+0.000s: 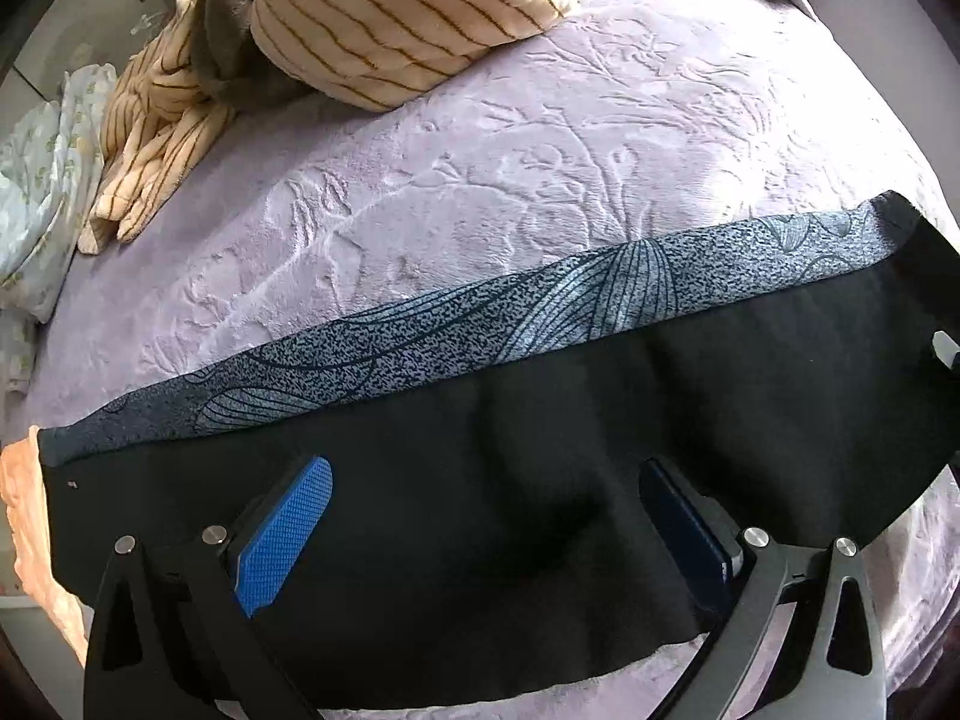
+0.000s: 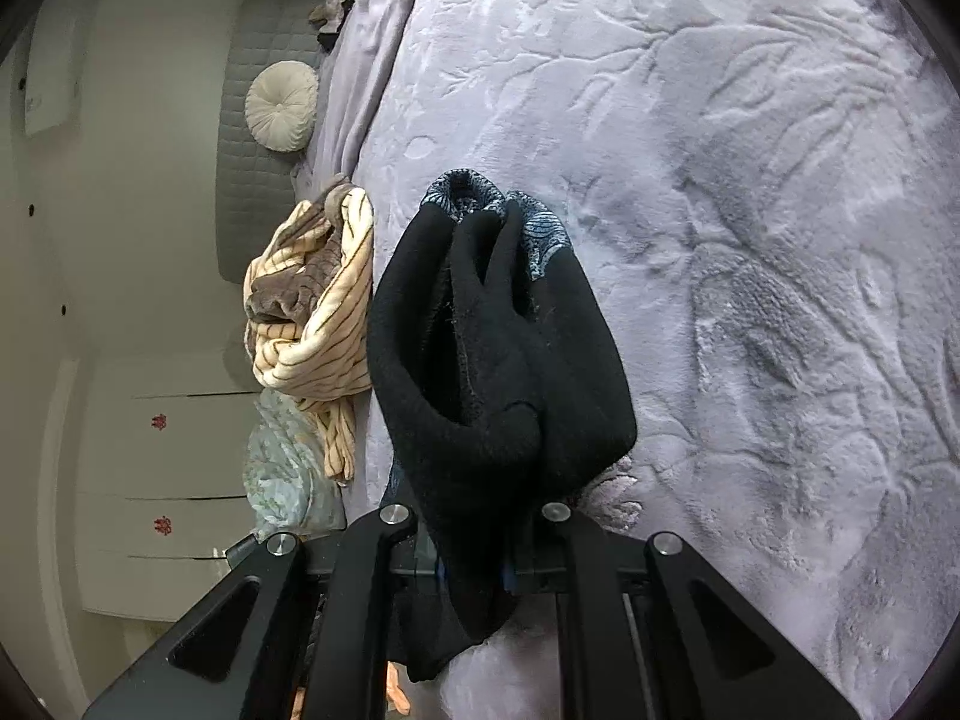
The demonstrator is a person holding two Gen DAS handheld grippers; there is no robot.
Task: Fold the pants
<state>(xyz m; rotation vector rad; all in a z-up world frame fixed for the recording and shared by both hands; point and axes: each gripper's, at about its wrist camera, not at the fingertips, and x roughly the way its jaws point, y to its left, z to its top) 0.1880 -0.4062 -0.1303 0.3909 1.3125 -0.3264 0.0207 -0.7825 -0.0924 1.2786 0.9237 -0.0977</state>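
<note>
The left gripper points steeply down over the pants spread on the bed — fingers spread, released; the right gripper angles downward — fingers clenched on a bunched end.

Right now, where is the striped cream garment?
The striped cream garment lies bunched on the lilac bedspread, upper left in the left wrist view, beyond the black pants.

Hidden behind bunched black pants: pads of right hand-held gripper. Cut off at right edge: pants' far end. Cropped at left: floral cloth.
</note>
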